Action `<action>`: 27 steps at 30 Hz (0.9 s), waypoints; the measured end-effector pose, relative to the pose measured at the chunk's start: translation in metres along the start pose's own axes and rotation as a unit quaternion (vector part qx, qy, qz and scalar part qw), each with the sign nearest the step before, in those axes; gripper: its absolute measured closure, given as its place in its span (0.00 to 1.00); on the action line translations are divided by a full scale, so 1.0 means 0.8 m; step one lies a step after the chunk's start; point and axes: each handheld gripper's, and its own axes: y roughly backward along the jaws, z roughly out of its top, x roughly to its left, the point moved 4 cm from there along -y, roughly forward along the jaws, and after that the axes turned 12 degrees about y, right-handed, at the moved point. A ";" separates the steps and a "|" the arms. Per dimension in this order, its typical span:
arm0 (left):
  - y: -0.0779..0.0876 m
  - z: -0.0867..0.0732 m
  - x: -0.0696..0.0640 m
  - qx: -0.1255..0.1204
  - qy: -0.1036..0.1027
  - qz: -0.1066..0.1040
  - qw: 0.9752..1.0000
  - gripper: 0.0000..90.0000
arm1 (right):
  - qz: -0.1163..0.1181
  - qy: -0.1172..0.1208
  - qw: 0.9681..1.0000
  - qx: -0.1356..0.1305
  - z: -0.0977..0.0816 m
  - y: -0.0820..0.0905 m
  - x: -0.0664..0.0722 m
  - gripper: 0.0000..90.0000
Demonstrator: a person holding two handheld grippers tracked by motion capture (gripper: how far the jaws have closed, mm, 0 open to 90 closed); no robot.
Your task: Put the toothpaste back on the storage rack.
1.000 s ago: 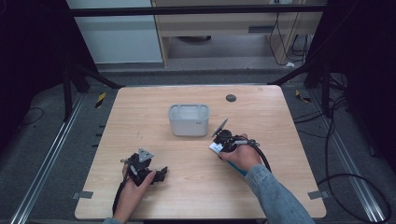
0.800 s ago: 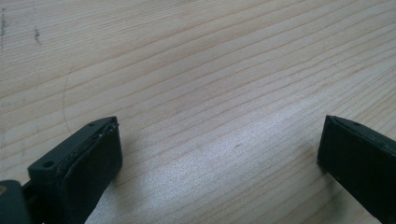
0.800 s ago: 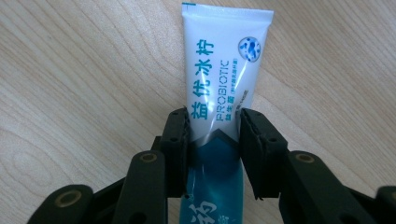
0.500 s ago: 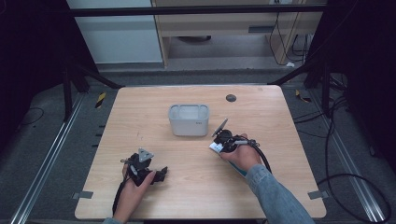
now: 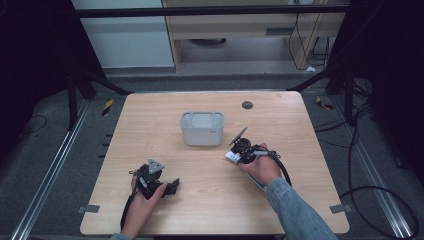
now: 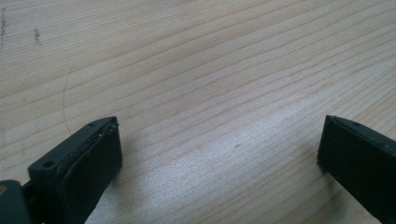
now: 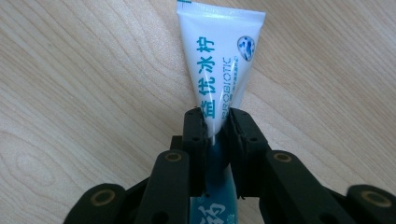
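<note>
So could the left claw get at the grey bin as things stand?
Probably yes: the left claw is open and holds nothing, and bare table lies between it and the grey bin.

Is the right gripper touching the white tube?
Touching. In the right gripper view, the right gripper has just closed its jaws, and both pads press on the white tube, with no gap either side.

One white tube [image 7: 218, 60], one grey bin [image 5: 202, 128], two grippers, one table [image 5: 150, 115]
</note>
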 end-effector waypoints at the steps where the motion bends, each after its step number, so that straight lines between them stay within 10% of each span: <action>1: 0.000 0.000 0.000 0.000 0.000 0.000 1.000 0.00 | 0.000 0.000 1.000 0.000 0.000 0.000 0.000 0.87; 17: 0.000 0.000 0.000 0.000 -0.001 -0.001 1.000 0.00 | -0.007 -0.006 0.999 -0.042 -0.001 0.048 -0.012 0.89; 27: 0.000 0.000 0.000 0.001 -0.001 -0.001 1.000 0.00 | -0.037 -0.025 0.992 -0.119 0.007 0.092 -0.035 0.89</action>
